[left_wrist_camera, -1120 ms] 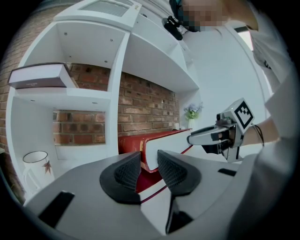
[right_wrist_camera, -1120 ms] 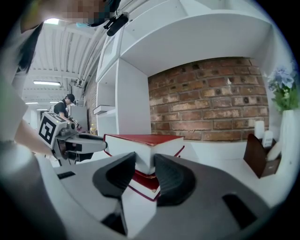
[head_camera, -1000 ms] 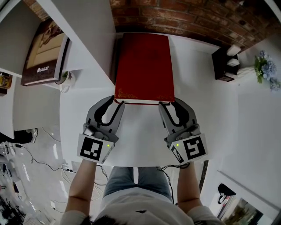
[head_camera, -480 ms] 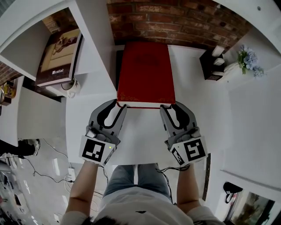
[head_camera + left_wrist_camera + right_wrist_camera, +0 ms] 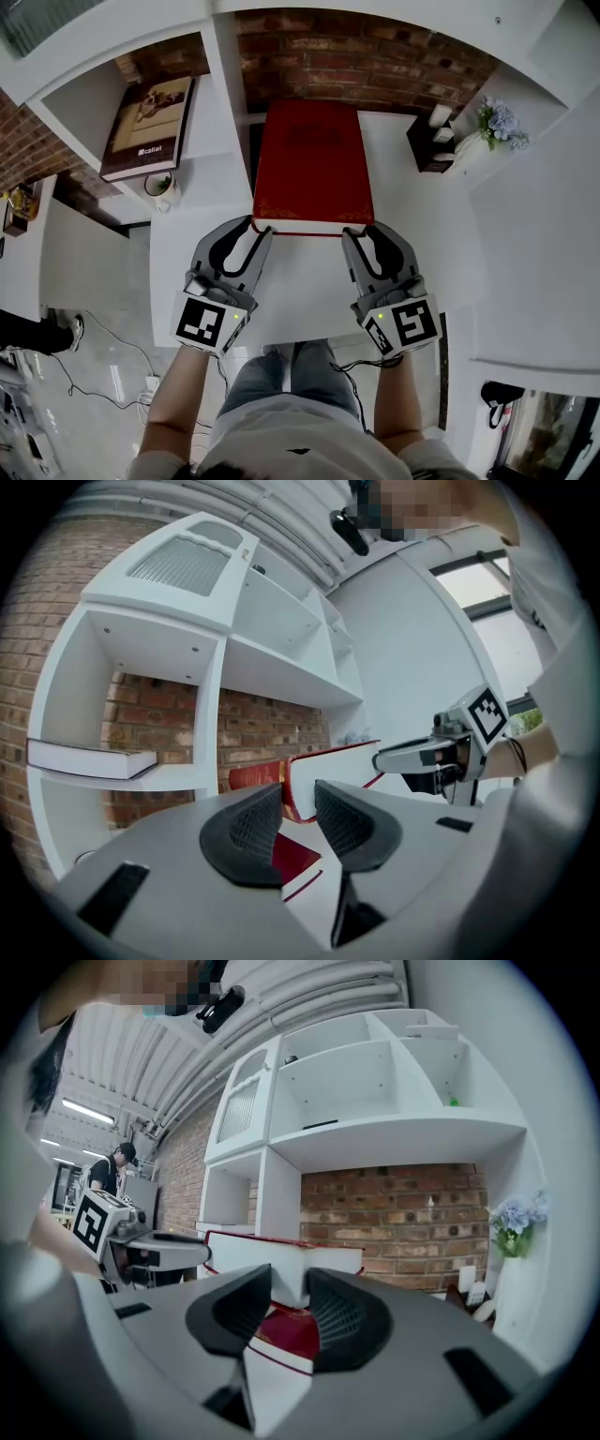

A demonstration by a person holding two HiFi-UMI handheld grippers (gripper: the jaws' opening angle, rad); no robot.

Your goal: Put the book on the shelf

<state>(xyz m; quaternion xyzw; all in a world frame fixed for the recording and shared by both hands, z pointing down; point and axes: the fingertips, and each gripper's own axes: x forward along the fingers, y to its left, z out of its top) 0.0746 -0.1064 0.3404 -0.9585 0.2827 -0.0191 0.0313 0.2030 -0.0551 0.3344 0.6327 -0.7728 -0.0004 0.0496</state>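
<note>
In front of the person, the red book: it is lying flat and level, cover up. Its near edge is sitting between the two grippers and its far edge is pointing into the brick-backed bay of the white shelf. It seems to be riding just clear of the white table.
How it is likely handling: I am judging it a thick, stiff hardback and fairly heavy. The smooth cover may be ready to slide under a light squeeze. Carried by one end only, the far end is probably pulling downward.
Where to be holding it: the two near corners, one per gripper, are looking like the right place. That is leaving the far edge free to lead into the bay.
The left gripper: its jaws are standing wide apart and hugging the near left corner. The outer pad is lying along the spine side and the inner pad is sitting at the white page edge. Both seem to be bearing on the book.
The right gripper: it is mirroring this at the near right corner, jaws likewise wide, with the corner wedged between the pads.
Left bay: the other book is lying flat, with a small cup standing nearer.
Far right: a dark box and flowers are standing well apart from the book.
</note>
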